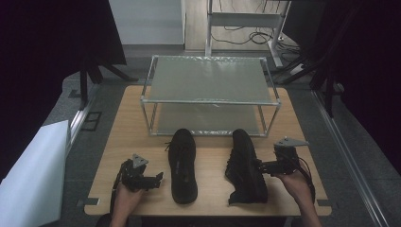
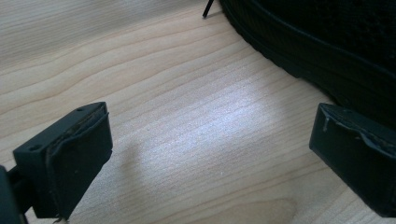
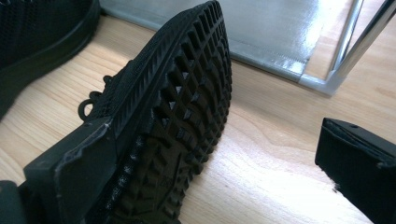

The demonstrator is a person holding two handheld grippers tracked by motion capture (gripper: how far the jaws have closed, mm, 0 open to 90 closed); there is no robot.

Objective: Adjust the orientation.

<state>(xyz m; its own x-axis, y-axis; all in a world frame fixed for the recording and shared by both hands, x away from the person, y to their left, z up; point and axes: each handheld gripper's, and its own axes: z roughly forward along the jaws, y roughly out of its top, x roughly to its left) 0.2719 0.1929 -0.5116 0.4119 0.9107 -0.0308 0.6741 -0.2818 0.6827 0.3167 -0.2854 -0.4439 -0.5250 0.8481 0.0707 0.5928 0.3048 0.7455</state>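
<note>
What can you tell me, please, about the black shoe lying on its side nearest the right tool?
The right shoe is black, with a mesh-looking upper, laces and a rubbery sole of small raised studs. It lies tipped on its side on the wooden table, sole toward the right tool, toe toward the metal rack. The tool's jaws stand open, one against the sole, the other apart.

No text, label, brand, number or sign can be read anywhere. A faint raised marking is seen moulded into the sole of the tipped shoe (image 3: 163,182), at the lower middle of the right gripper view, but it is too dark and blurred to be made out.
</note>
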